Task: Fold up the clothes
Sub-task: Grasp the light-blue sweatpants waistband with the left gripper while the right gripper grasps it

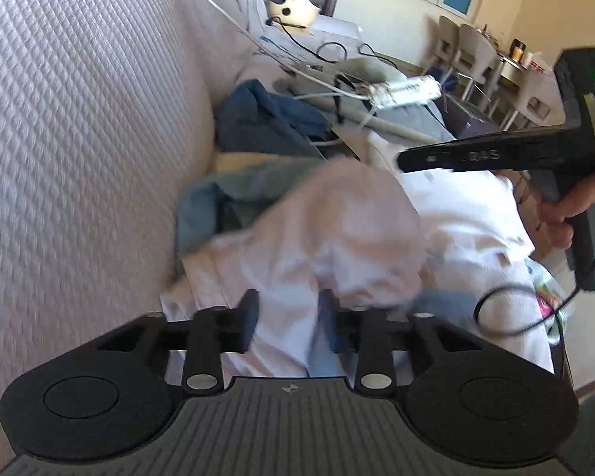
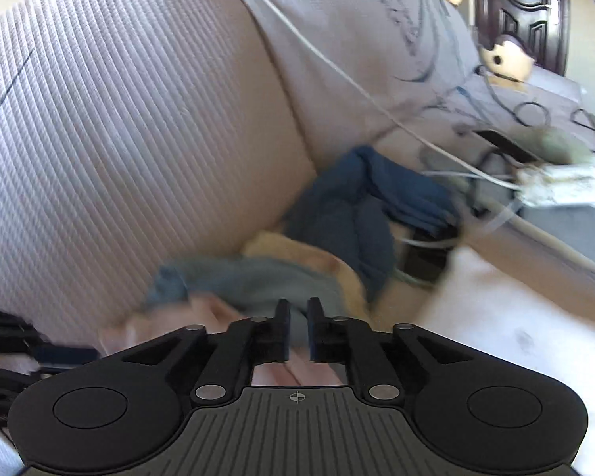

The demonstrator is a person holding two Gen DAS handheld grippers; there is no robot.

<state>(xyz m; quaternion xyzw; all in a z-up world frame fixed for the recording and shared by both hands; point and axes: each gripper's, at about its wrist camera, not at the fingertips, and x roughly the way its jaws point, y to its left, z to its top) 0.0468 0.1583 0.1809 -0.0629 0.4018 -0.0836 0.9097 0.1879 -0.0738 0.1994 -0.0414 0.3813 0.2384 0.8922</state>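
- left gripper: jaws apart, pads not pressing anything. The white garment sits bunched just ahead of the tips and runs on under them; blurred, looks loose.
- right gripper: jaws nearly together, narrow gap, no cloth in it. In the left wrist view it hangs above the far right side of the garment, a hand on its handle.
- Judgement: neither gripper holds cloth, so this reads as a release between folds.
- Done so far: white garment is gathered into a rough mound on the sofa seat. Can't make out clean edges or a finished rectangle; blur hides the layers.
- Left to do: at least flatten and square up the white piece.
- Beyond both grippers, against the sofa back: a light blue cloth, a tan piece, a dark blue garment, all crumpled. Untouched by the look of it.
- Overall: early, most of the pile unfolded.
- Cables and a power strip lie further off to the right; snag risk.
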